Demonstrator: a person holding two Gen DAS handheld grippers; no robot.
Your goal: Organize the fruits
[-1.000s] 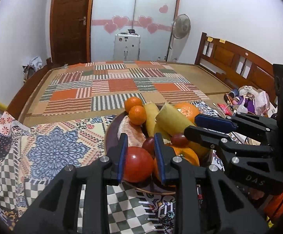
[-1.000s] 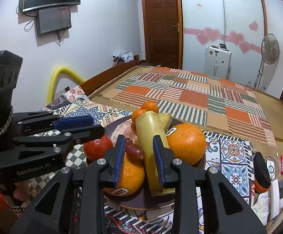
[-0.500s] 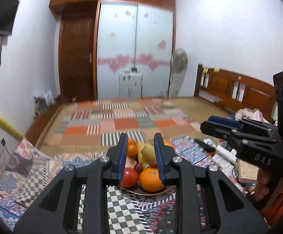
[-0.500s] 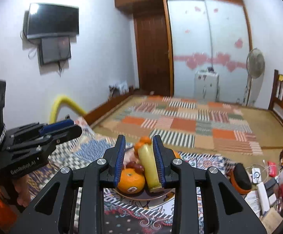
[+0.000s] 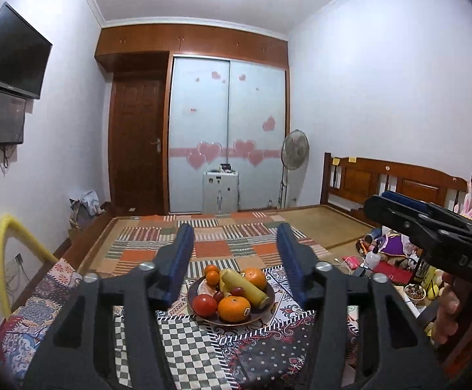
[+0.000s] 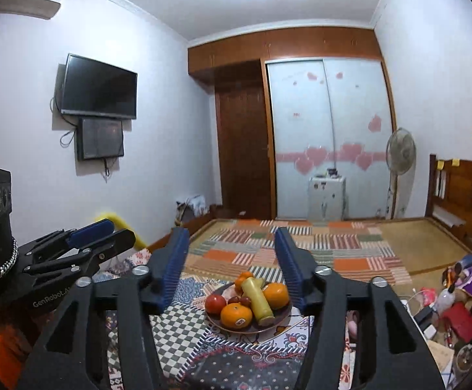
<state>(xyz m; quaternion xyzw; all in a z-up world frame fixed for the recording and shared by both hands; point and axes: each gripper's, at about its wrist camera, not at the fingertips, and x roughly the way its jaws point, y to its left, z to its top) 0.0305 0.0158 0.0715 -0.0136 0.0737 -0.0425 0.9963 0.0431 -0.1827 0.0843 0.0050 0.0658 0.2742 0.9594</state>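
A dark plate (image 5: 268, 294) of fruit stands on the patterned cloth. It holds a red tomato (image 5: 204, 305), a large orange (image 5: 234, 308), a yellow banana (image 5: 245, 287), another orange (image 5: 255, 278), small tangerines (image 5: 212, 274) and dark grapes (image 5: 236, 291). The plate also shows in the right wrist view (image 6: 286, 310), with the tomato (image 6: 215, 304) and the banana (image 6: 257, 299). My left gripper (image 5: 234, 253) is open and empty, held back from and above the plate. My right gripper (image 6: 231, 253) is open and empty, also back from the plate.
The patchwork tablecloth (image 5: 200, 351) covers the table. Cluttered items (image 5: 385, 260) lie to the right. A striped mat (image 5: 222, 237) covers the bed beyond, with a wooden headboard (image 5: 395, 182), a fan (image 5: 296, 149) and a yellow tube (image 5: 5, 250).
Both grippers have pulled back and up, away from the plate. Both sets of jaws have opened wide. The fruit has stayed on the plate.
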